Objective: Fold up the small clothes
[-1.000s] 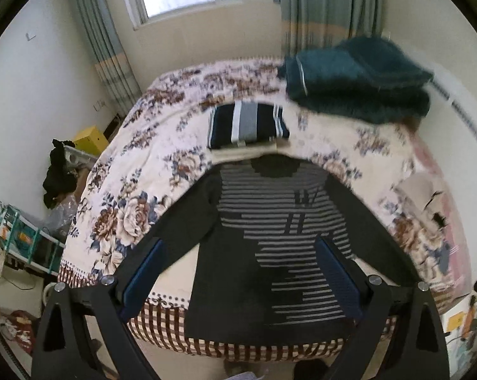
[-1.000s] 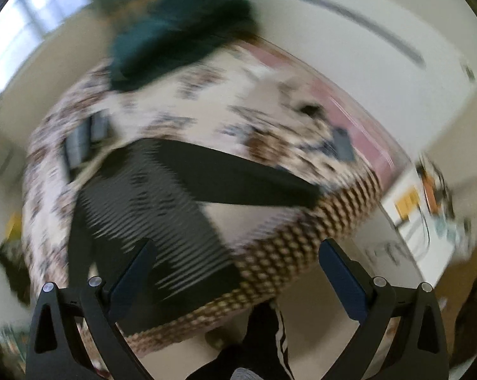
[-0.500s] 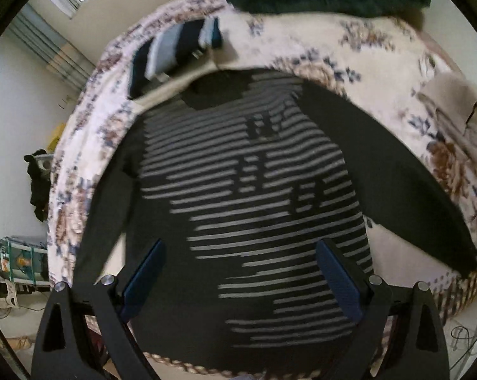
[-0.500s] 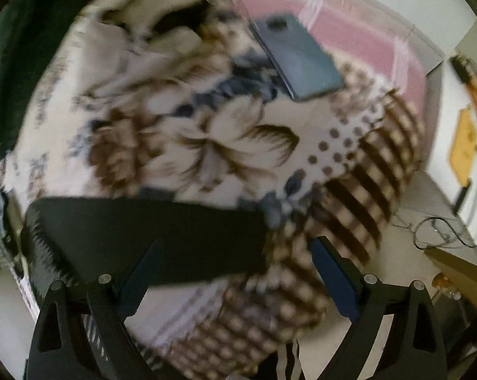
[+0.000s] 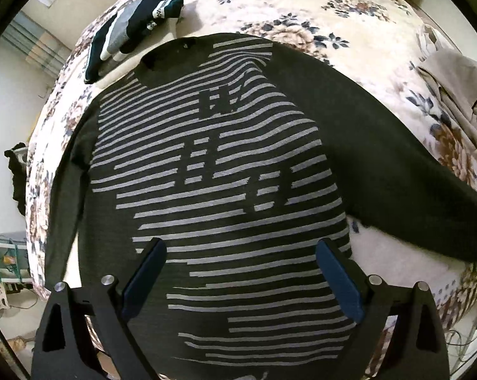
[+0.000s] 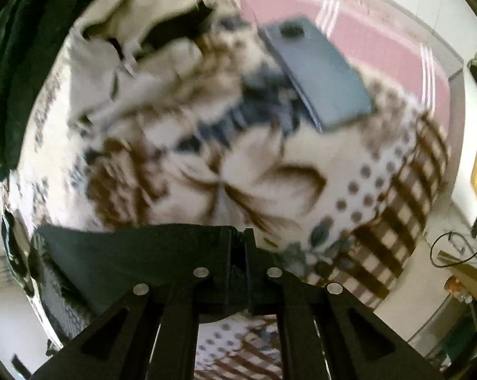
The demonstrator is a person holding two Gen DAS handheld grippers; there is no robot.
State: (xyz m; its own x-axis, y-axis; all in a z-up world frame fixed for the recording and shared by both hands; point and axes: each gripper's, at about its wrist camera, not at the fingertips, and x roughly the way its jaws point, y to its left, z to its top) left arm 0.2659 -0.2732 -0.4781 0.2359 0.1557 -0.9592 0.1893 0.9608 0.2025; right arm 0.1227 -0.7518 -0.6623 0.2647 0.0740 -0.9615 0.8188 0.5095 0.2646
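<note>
The striped sweater (image 5: pixel 213 171) lies flat on the bed (image 5: pixel 349 15), ready for folding. Left gripper (image 5: pixel 240 272) hovers spread over its hem; right gripper (image 6: pixel 237 247) looks clamped on the sleeve cuff (image 6: pixel 127 253), probably to fold it inward, though it's blurry.

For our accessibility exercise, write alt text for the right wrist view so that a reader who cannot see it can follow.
The right gripper is shut on the end of a dark sleeve lying on a floral bedspread. Beyond it, blurred, a dark phone lies on the bed beside a crumpled beige garment.
</note>
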